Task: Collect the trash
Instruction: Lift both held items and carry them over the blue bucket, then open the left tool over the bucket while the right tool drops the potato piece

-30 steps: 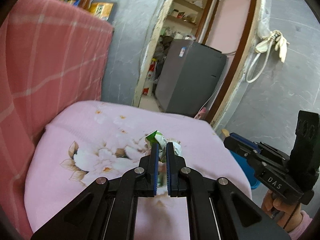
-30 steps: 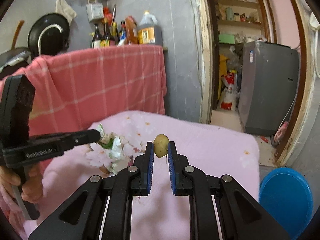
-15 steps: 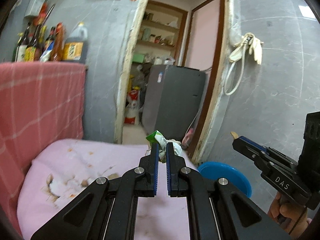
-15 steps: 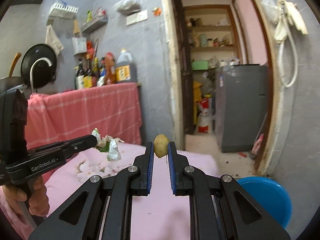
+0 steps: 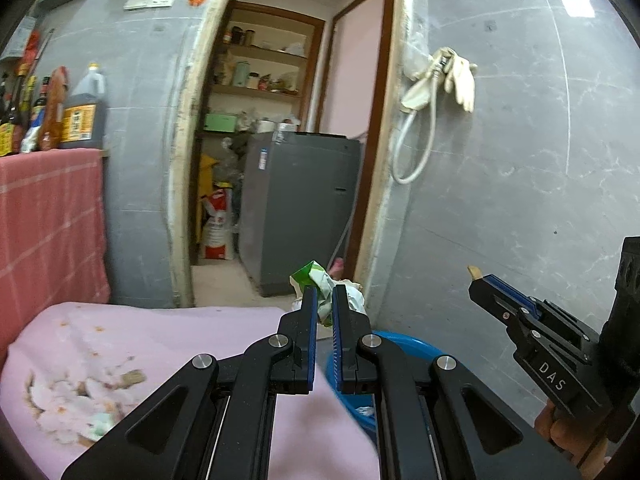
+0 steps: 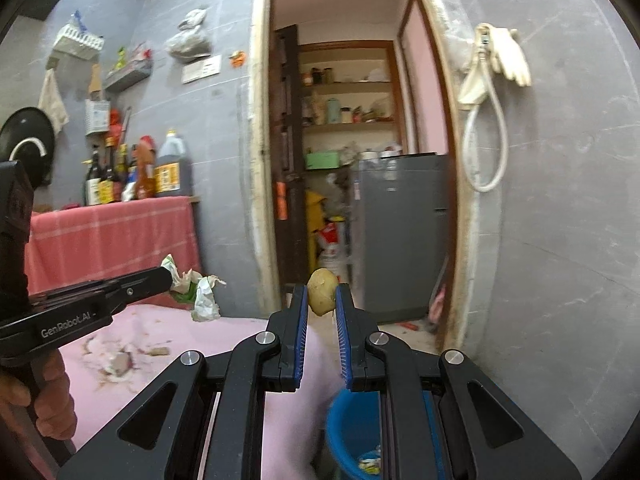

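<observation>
My left gripper (image 5: 323, 294) is shut on a crumpled green-and-white wrapper (image 5: 318, 280) and holds it in the air past the table's far edge. The same wrapper shows in the right wrist view (image 6: 196, 288) at the left gripper's tip. My right gripper (image 6: 322, 294) is shut on a small yellowish potato-like scrap (image 6: 321, 291), also held up in the air. A blue bucket (image 6: 352, 436) stands on the floor below the right gripper, with some trash inside; it also shows in the left wrist view (image 5: 404, 346), below and just right of the left gripper.
A table with a pink floral cloth (image 5: 140, 344) lies below and to the left, with crumbs on it (image 6: 120, 360). A red checked cloth with bottles (image 6: 120, 228) stands behind. A doorway with a grey fridge (image 5: 296, 208) is ahead; a grey wall is on the right.
Both grippers have risen and swung right with their loads, away from the pink table. The blue bucket has come into view under them.
</observation>
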{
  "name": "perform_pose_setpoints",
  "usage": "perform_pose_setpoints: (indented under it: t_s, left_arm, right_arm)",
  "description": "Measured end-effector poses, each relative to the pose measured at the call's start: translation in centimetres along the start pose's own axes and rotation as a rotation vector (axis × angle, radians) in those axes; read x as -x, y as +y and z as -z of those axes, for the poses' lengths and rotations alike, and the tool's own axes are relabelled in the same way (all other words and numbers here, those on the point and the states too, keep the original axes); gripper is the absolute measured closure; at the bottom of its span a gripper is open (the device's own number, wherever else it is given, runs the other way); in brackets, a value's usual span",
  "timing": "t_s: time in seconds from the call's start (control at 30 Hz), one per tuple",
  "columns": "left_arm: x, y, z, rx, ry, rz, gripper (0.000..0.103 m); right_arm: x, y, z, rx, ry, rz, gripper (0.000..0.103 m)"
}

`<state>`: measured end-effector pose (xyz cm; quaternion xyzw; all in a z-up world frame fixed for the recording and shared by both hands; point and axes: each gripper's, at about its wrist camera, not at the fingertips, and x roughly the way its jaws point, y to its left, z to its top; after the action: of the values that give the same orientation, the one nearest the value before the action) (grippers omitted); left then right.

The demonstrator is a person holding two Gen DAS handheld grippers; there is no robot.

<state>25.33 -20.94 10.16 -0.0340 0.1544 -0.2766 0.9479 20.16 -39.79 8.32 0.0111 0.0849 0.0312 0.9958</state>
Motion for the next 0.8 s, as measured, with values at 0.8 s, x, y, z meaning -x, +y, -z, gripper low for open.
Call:
perform_pose_setpoints:
  t_s: [0.8]
  left_arm:
    - [-16.5,-5.6,4.2,0.102,0.367,0.142,0.098]
  right_arm:
    - [-3.7,-10.8,6.8,-0.246,0.236,0.126,0.090]
